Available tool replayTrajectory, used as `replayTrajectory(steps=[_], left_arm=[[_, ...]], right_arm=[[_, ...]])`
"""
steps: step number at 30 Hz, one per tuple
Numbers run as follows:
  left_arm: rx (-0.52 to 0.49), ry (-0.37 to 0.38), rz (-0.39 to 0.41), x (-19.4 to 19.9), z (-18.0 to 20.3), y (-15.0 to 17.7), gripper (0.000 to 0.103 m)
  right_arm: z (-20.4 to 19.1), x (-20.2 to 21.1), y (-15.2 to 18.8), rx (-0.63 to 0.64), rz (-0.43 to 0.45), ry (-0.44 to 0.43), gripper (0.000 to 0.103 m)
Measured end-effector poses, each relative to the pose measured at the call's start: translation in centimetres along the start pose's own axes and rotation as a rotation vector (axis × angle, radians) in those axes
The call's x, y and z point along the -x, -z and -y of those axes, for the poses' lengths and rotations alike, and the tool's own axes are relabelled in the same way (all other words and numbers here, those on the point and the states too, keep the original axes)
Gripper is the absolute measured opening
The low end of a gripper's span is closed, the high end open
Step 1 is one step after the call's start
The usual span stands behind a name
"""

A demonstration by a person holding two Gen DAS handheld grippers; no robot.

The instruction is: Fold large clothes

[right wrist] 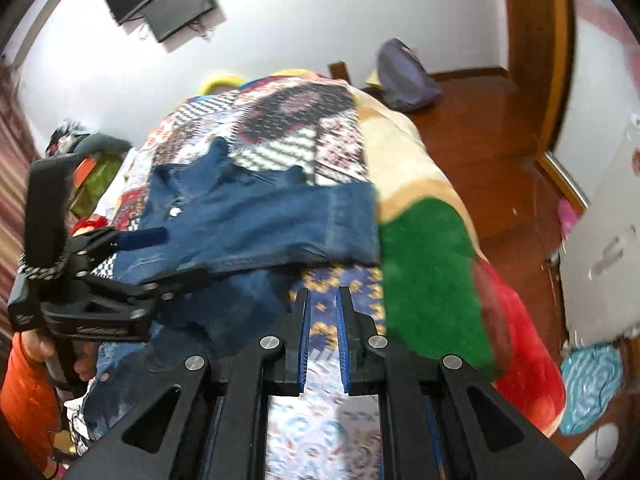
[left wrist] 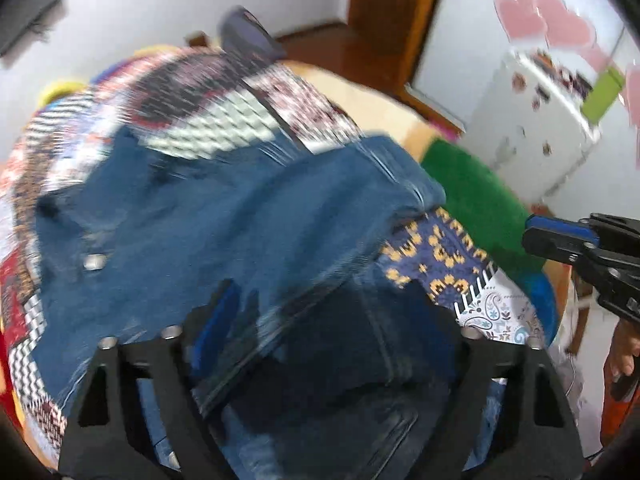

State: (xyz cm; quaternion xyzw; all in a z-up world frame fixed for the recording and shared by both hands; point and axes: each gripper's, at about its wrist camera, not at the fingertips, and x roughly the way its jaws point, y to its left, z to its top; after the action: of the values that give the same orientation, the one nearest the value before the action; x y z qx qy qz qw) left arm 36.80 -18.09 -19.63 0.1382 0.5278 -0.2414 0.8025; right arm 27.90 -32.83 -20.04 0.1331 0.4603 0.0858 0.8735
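A: The jaws first. How do they stand?

B: The right gripper (right wrist: pixel 323 336) has its jaws drawn nearly together, only a thin slit between the blue pads, and nothing is caught in it. It hangs over the patterned bedspread (right wrist: pixel 332 320) near the bed's front edge. The left gripper (right wrist: pixel 160 256) has its jaws apart; in the right wrist view one blue-padded finger lies above the denim and the other below a fold of it.

A: So is the left one gripping the cloth?

B: The pads do not seem to press on it, though the left wrist view is smeared by motion and the near folds are dark, so I can't say for certain.

A: And the garment?

B: The denim garment (left wrist: pixel 224 216) lies across the middle of the bed, spread toward the left side, with a metal button (left wrist: pixel 95 261) showing on it. A folded end reaches toward the bed's right edge, next to the green blanket (right wrist: pixel 428 264). A darker bunch of it sits just under the left gripper.

A: Anything else around?

B: A hand (right wrist: pixel 40 350) in an orange sleeve holds the left gripper's handle. Past the bed's right edge is a wooden floor (right wrist: pixel 480 128) with a grey backpack (right wrist: pixel 404 76) on it.
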Motion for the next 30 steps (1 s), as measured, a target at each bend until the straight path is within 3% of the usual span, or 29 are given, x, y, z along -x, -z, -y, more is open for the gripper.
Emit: replayTrajectory(steps=[2,4,6,10,15,23,30], left_arm=[[-0.041,-0.018,-0.038,-2.0,1.0,-0.5,0.074],[-0.077,-0.064,-0.043,-3.5,1.6,-0.9,0.058],[-0.083,-0.107,-0.032,-4.5,1.3,-1.1,0.052],[-0.018,-0.035,0.022,-3.4,-0.3,-0.9,0.038],[0.023,-0.016,0.082,-0.4,-0.7,-1.2,0.023],[0.096,0.045,0.128,3.0,-3.0,-0.8,0.02],[0.068,0.075,0.109,3.0,-3.0,-0.5,0.02]], right_arm=[[0.9,-0.7,0.7,-0.027,-0.018,0.003,0.009],[1.6,-1.4,1.3,-0.055,-0.04,-0.004,0.009],[2.1,-2.0,1.8,-0.076,-0.06,-0.016,0.009],[1.9,-2.9,2.0,-0.087,-0.075,-0.036,0.009],[1.5,-3.7,1.6,-0.079,-0.089,-0.041,0.009],[-1.9,-4.0,-0.2,-0.005,-0.064,-0.059,0.009],[-5.9,-5.1,-0.6,0.042,-0.072,-0.138,0.009]])
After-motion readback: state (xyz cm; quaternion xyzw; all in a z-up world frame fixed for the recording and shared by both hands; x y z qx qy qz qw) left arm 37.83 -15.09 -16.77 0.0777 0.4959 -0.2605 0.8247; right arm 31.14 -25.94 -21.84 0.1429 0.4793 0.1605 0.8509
